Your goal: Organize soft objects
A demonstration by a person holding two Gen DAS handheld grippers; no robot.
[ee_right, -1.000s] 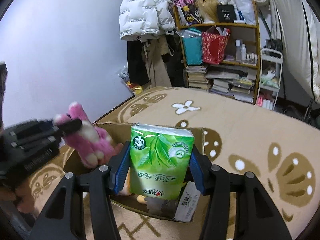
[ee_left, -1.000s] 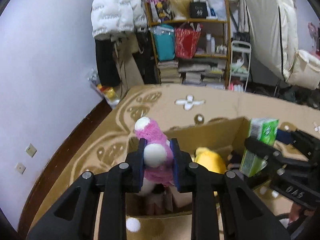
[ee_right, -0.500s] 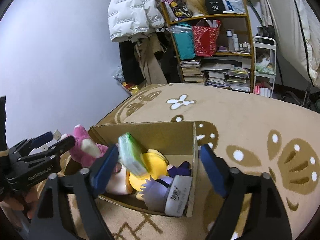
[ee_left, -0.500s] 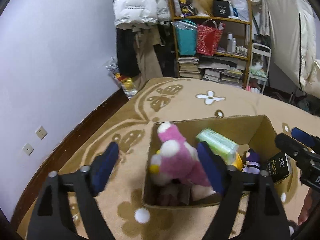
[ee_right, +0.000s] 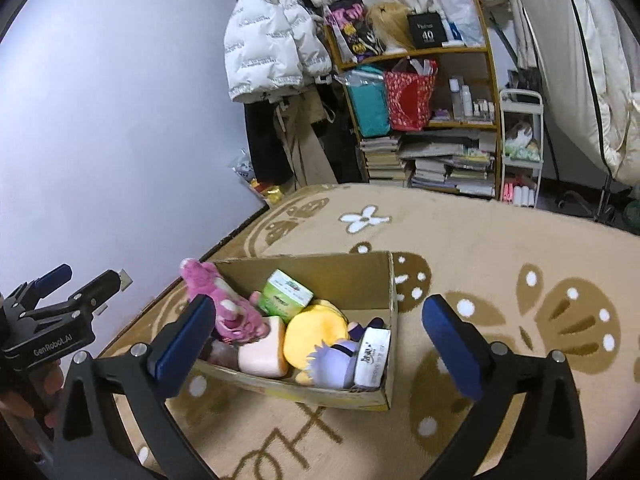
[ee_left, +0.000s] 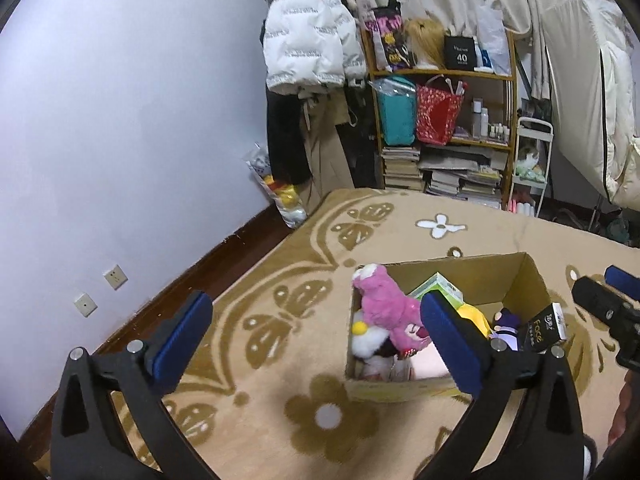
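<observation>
You have just let go: your left gripper [ee_left: 316, 334] and right gripper [ee_right: 316, 336] hang spread wide and empty. The pink plush [ee_right: 224, 304] and green tissue pack [ee_right: 285, 294] now lie in the cardboard box [ee_right: 390, 344] on the rug [ee_right: 500, 248].

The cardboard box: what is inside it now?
The cardboard box holds a pink plush, green tissue pack, yellow plush, purple doll and white roll. Anything beneath them is hidden.

We saw a pale lilac wall [ee_left: 132, 112] with two sockets [ee_left: 115, 277], dark wood skirting [ee_left: 224, 258], a beige flower-patterned carpet [ee_right: 500, 248], a cluttered wooden shelf [ee_left: 444, 120], a white puffer jacket [ee_left: 308, 44] hanging beside it.
</observation>
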